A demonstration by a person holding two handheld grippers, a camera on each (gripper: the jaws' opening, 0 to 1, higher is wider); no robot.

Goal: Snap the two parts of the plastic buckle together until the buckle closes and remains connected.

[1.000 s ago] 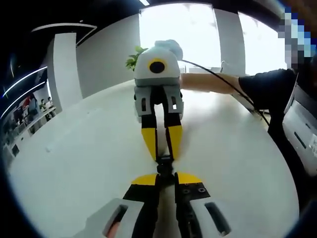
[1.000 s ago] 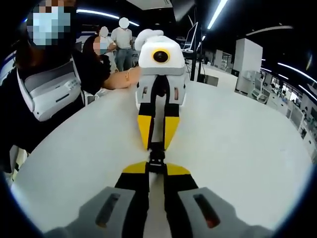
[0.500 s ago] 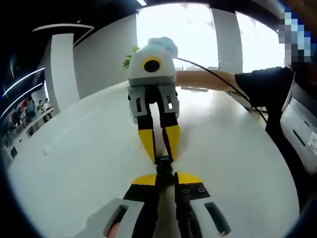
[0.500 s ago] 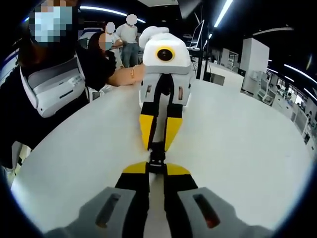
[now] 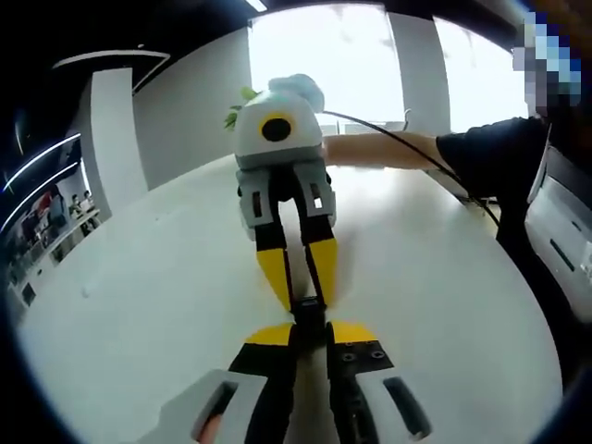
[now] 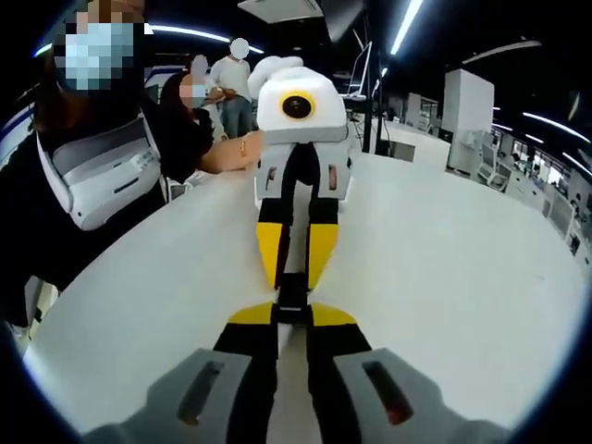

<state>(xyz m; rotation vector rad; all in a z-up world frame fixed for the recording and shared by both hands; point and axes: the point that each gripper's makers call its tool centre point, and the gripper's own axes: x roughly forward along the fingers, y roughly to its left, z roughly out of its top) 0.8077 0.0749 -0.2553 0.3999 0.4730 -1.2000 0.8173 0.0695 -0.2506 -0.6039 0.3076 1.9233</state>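
A small black plastic buckle (image 5: pixel 308 313) is held just above the white table between two grippers that face each other tip to tip. My left gripper (image 5: pixel 310 331) rises from the bottom of the left gripper view, shut on the buckle's near end. The right gripper (image 5: pixel 304 294) comes in from above, shut on the far end. In the right gripper view, my right gripper (image 6: pixel 291 314) pinches the buckle (image 6: pixel 292 292) from below and the left gripper (image 6: pixel 292 275) meets it from above. The yellow fingertips hide the join, so I cannot tell whether the two halves are latched.
The round white table (image 5: pixel 139 277) spreads wide on both sides of the grippers. A person in dark sleeves sits at its edge (image 6: pixel 102 176), with a forearm (image 5: pixel 388 148) stretched over the table. A potted plant (image 5: pixel 239 109) stands at the far rim.
The two grippers have drawn slightly closer, so less of the buckle shows between the fingertips. The opposite gripper has drifted a little left in the left gripper view.
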